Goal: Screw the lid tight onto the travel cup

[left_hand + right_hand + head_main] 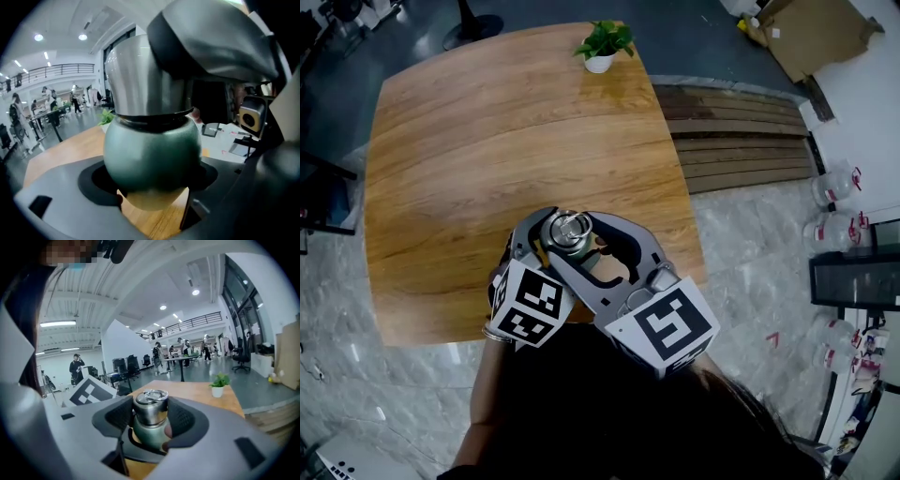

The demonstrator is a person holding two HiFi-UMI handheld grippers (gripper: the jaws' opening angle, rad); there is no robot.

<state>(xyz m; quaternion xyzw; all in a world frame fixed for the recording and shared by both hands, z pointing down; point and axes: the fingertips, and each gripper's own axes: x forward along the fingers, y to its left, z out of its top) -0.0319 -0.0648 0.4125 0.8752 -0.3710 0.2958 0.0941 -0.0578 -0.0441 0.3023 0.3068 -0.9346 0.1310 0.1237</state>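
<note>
My left hand-held gripper (pixel 152 183) clamps the body of the green travel cup (pixel 150 147). My right hand-held gripper (pixel 151 420) grips its steel lid (pixel 151 405), over the near edge of the wooden surface (pixel 487 141).

The travel cup (pixel 149 433) — a rounded, dark-green body — stands upright near the tabletop's (pixel 487 141) front edge, toward its right corner. Its steel lid (pixel 151 409) sits level on top — tall, cylindrical, a ring (pixel 154 393) lying flat on its crown.
</note>
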